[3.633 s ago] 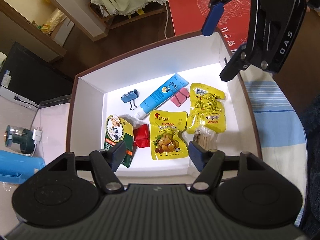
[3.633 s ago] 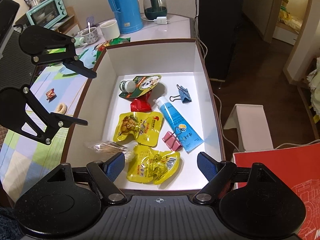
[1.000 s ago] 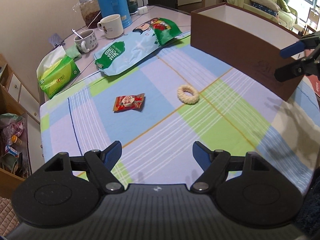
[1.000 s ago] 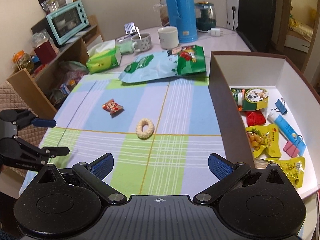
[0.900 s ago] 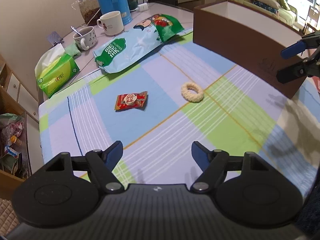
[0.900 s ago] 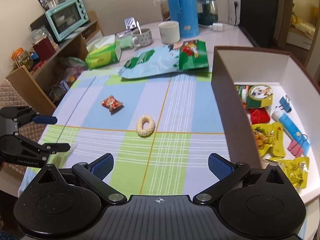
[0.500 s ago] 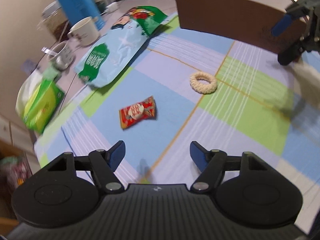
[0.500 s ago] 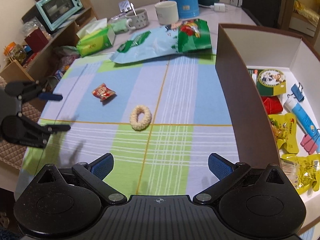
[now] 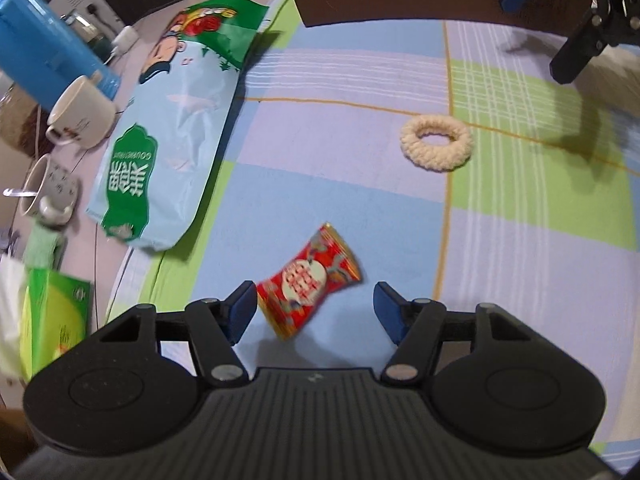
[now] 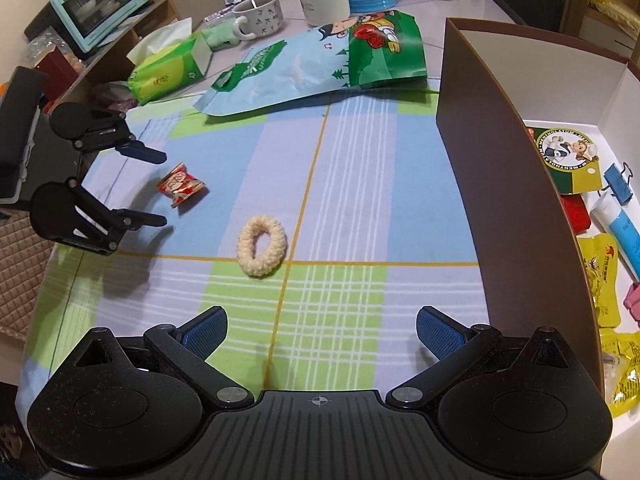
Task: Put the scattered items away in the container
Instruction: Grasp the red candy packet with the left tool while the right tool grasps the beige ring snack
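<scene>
Checked cloth (image 10: 360,184) in blue, lilac and green squares covers the counter, and at its far edge the bare pale top carries the kitchen things. I count two loose items on the cloth: one red candy packet (image 9: 310,280) of shiny crinkled foil, and one cream hair tie (image 9: 436,143), a soft knitted ring lying flat near the middle of the cloth. One brown box (image 10: 496,184) with white inner walls stands at the right edge of the counter; inside it I see two yellow snack pouches, one blue tube, one blue binder clip, one green and yellow carded pack and some red and pink pieces partly cut off.

My left gripper (image 9: 314,308) is low over the cloth near the left edge, its jaws wide apart, and the candy packet lies between the two blue pads (image 9: 242,308), close to one pad; if it touches I cannot tell. My right gripper (image 10: 318,330) hovers at the near edge, jaws also spread wide and holding nothing, with the hair tie ahead of it and apart.

Behind, I count two mugs, one large pale blue and green snack bag (image 10: 320,64) lying flat, one green tissue box (image 10: 168,72) and one blue flask (image 9: 44,52).
</scene>
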Motion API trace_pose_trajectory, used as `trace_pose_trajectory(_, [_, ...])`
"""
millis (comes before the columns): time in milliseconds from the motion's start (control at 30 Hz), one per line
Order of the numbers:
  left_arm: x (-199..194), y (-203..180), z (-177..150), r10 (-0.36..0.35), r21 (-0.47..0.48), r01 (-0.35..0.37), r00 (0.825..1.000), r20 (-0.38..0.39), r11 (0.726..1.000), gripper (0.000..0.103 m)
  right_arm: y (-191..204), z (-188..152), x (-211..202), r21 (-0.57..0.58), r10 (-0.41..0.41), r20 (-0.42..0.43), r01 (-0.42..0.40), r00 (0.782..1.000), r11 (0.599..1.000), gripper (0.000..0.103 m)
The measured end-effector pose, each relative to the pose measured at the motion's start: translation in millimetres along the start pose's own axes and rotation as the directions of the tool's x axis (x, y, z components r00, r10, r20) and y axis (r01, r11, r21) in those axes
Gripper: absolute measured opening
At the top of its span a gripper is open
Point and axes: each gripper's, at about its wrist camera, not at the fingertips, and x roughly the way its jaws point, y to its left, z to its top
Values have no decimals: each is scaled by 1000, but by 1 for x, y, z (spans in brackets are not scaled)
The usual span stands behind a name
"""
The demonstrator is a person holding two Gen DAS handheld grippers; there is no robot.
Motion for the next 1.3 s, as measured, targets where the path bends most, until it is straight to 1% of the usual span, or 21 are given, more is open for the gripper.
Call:
trace_pose_trajectory(200, [11, 14, 1, -95, 56, 93, 995, 38, 994, 58, -4, 8, 11, 3, -3, -11, 3, 1000, 1000, 103])
trace_pose_trajectory(267, [12, 18, 1, -134, 46, 133, 990, 37, 990, 50, -3, 11, 15, -2, 1, -6, -1, 1000, 1000, 103])
trace_pose_trajectory(333, [11, 18, -1, -169, 24, 168, 985, 37, 985, 32, -2, 14, 18, -8, 8, 2, -8, 1000, 1000, 103])
trace_pose_trajectory(367, [10, 17, -3, -183, 12, 183, 982, 36, 983, 28, -1, 16, 20, -11, 11, 6, -11, 1000, 1000, 103])
trace_pose_trajectory(400, [9, 15, -5, -189, 1, 189, 981, 35, 982, 26, -1, 18, 21, -16, 14, 10, -14, 1000, 1000, 103])
trace_pose_trajectory(533, [1, 5, -17, -178, -66, 179, 984, 22, 982, 26, 8, 24, 31, -58, 33, 17, -32, 999, 998, 103])
trace_pose_trajectory(667, [-8, -5, -29, -168, -172, 169, 986, 17, 971, 26, 23, 29, 41, -130, 75, 22, -72, 997, 989, 103])
trace_pose_trajectory(733, [-13, -11, -34, -156, -220, 155, 988, 13, 963, 25, 32, 29, 48, -173, 76, 22, -72, 997, 982, 103])
trace_pose_trajectory(833, [-18, -18, -40, -134, -291, 131, 991, 9, 948, 25, 41, 27, 57, -232, 54, 31, -45, 998, 972, 102])
trace_pose_trajectory(867, [-20, -20, -42, -127, -314, 123, 992, 7, 941, 25, 44, 27, 60, -252, 46, 33, -36, 998, 967, 96])
trace_pose_trajectory(900, [-21, -22, -44, -120, -338, 115, 993, 5, 934, 25, 46, 26, 64, -268, 44, 27, -35, 999, 963, 80])
trace_pose_trajectory(933, [-23, -24, -46, -113, -361, 106, 994, 3, 927, 24, 48, 26, 67, -282, 43, 21, -36, 999, 959, 75])
trace_pose_trajectory(1000, [-27, -28, -50, -98, -406, 89, 995, -1, 910, 24, 49, 25, 73, -288, 36, 16, -30, 999, 957, 74])
trace_pose_trajectory(1100, [-31, -33, -53, -79, -461, 66, 997, -8, 885, 24, 51, 21, 79, -325, 10, 43, 4, 999, 946, 74])
trace_pose_trajectory(1133, [-33, -37, -52, -77, -469, 66, 997, -5, 881, 24, 53, 18, 80, -352, 0, 52, 18, 999, 936, 61])
trace_pose_trajectory(1167, [-36, -40, -51, -75, -477, 65, 997, -2, 877, 24, 55, 16, 79, -377, 8, 56, 14, 998, 926, 47])
trace_pose_trajectory(1200, [-38, -43, -49, -74, -484, 65, 997, 1, 873, 24, 57, 13, 78, -402, 20, 60, 6, 998, 916, 31])
trace_pose_trajectory(1267, [-42, -50, -47, -70, -499, 64, 998, 7, 864, 24, 63, 10, 76, -429, 12, 41, 7, 999, 903, 20])
trace_pose_trajectory(1300, [-44, -53, -45, -68, -507, 64, 998, 10, 860, 23, 64, 8, 75, -428, 12, 28, 1, 1000, 904, 19])
